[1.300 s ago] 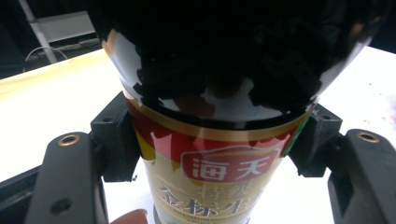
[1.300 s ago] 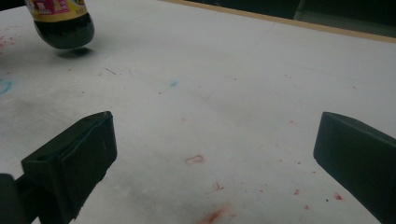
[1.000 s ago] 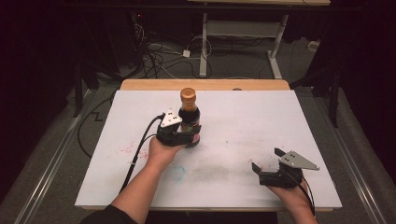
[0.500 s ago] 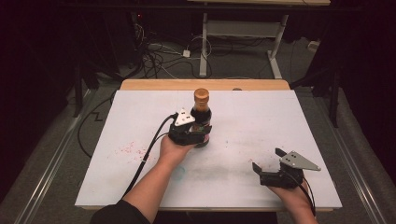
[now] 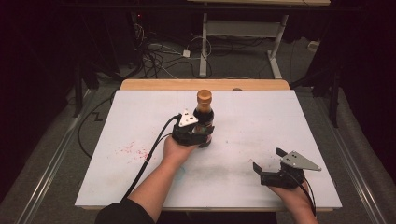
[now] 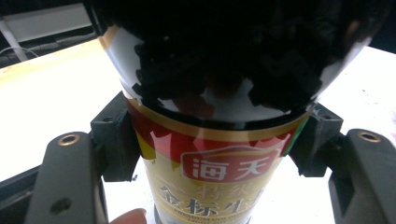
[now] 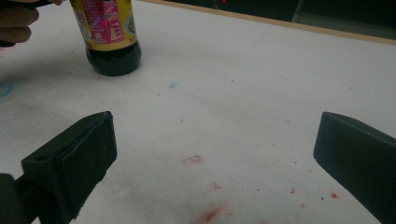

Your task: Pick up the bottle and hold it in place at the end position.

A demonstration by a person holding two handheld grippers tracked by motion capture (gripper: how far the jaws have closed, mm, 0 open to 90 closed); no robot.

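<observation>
— where's the bottle (image 5: 203,116) sitting?

— centre of the high view, a little above the middle of the white table (image 5: 289,121). upright, long axis vertical, golden cap at the top, dark base touching the surface.

— and the left gripper (image 5: 198,135)?

— pinching the bottle low on its body. in the left gripper view, black pads pressed against both sides of the red-and-gold label (image 6: 219,172), one at the left of the frame and one at the right, bottle (image 6: 219,116) rising straight up between them. grip from the near side, forearm entering from the bottom of the high view.

— right gripper (image 5: 271,161)?

— lower right of the high view, resting near the table's front edge, well apart from the bottle. jaws spread wide, nothing between them but stained table in the right gripper view (image 7: 219,154).

— which way from there to the bottle?

— up and to the left in the high view. in the right gripper view, bottle base (image 7: 112,56) at the upper left of the frame, off the line between the jaws.

— so the key relation?

— bottle vertical, held only on the left side. for any hand-over or cap work, probably a swing of the right gripper toward the upper left; cap free above the left grip, body free below it only narrowly.

— risk?

— likely tipping, with a tall bottle pinched low.
</observation>
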